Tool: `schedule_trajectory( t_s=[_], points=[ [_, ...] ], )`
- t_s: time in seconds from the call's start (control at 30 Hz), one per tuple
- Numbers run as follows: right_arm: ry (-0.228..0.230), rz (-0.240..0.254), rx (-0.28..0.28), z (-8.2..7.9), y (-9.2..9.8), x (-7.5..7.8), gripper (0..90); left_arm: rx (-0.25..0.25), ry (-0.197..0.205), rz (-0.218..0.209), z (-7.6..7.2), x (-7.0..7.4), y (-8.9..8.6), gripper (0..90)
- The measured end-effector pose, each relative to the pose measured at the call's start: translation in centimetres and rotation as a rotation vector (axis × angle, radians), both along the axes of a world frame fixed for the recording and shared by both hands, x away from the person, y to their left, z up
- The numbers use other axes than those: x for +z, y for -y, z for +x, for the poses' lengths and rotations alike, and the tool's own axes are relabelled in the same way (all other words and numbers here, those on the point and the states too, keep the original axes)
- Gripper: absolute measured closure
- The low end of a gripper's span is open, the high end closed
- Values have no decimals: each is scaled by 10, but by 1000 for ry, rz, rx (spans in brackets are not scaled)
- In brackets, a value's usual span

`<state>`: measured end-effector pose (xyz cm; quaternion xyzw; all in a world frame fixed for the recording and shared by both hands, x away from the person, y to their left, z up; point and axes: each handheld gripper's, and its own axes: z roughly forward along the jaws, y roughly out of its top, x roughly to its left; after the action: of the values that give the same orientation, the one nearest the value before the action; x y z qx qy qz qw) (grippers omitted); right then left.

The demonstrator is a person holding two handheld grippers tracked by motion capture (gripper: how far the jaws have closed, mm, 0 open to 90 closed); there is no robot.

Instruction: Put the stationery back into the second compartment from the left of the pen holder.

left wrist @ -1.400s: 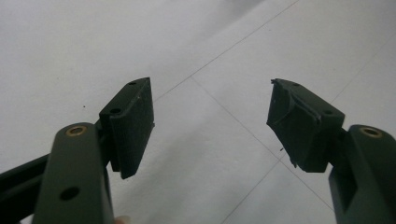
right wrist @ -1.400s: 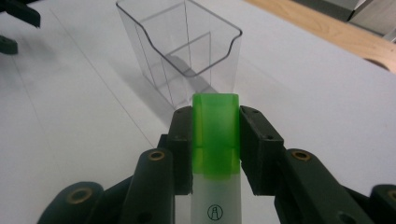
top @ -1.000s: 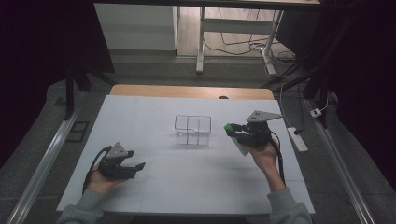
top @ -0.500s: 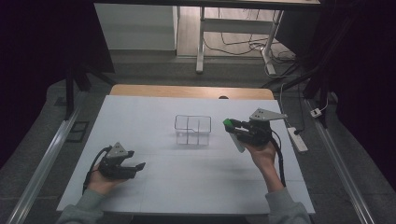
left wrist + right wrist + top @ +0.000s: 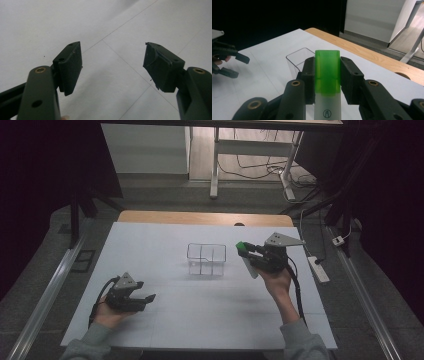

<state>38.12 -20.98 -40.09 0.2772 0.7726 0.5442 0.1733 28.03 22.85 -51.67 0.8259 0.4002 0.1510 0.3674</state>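
— Nearest us, our left tongs [image 5: 145, 298] rest low on the bench [image 5: 165, 245], spread wide and empty. What do our right tongs [image 5: 244, 251] hold?

— They're clamped on a white tube with a green cap [image 5: 327, 72], its long axis along the jaws, cap forward. The clear box [image 5: 206, 259] stands just beyond and left. We read only a small round symbol, no words.

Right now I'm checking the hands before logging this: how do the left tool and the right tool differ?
The left tool is open with nothing between its jaws; the right tool is shut on a white tube with a green cap. The left tool sits low over the white table; the right tool is raised beside the clear container. Both are black and hand-held.
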Motion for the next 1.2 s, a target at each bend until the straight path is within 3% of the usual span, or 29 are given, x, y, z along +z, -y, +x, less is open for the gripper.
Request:
schedule_trajectory(
  t_s=[0.37,0.57,1.2],
  points=[
    [16,33,4,3,-6,6,667,1,0,-3,0,0,-1,309],
    [17,0,4,9,-16,9,667,0,-3,-5,1,0,0,307],
    [20,18,23,26,-40,22,667,0,-1,-5,1,0,-1,308]
  ],
)
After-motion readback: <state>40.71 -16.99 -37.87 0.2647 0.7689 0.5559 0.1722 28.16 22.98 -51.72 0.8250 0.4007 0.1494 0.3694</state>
